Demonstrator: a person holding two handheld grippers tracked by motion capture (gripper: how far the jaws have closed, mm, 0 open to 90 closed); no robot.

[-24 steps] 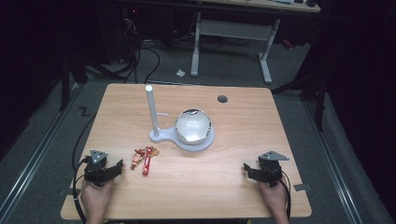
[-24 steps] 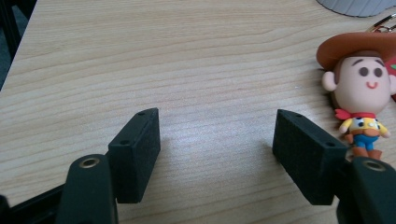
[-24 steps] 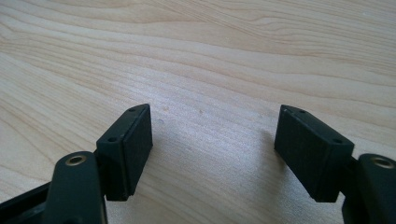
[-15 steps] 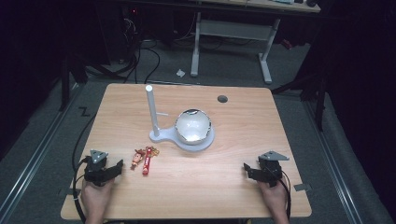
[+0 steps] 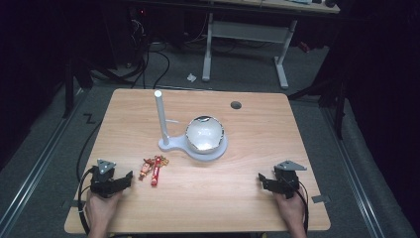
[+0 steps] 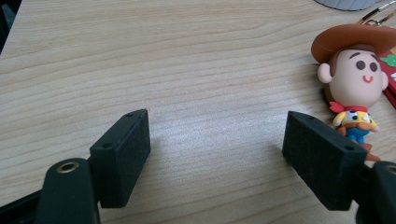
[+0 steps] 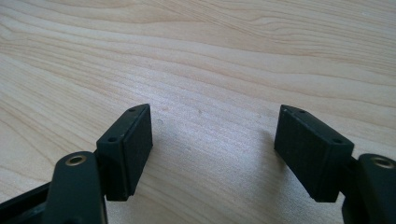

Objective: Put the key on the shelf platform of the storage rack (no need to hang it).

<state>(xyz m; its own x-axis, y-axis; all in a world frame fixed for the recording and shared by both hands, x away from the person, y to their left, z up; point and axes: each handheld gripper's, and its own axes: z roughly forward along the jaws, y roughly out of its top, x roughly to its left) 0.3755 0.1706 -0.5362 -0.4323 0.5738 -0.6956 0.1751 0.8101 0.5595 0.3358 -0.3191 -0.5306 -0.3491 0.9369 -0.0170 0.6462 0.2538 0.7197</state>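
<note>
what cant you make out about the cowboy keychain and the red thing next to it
- Cowboy figure: left gripper view, feet hidden behind the left gripper's open jaw.
- Red item: high view, too small to identify; left gripper view, cut off by the right edge.
- Key ring: left gripper view, cut off by the top edge.

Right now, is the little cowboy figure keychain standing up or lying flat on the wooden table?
Lying flat. The cowboy figure keychain lies face-up on the wooden table, its brown hat towards the white stand.
</note>
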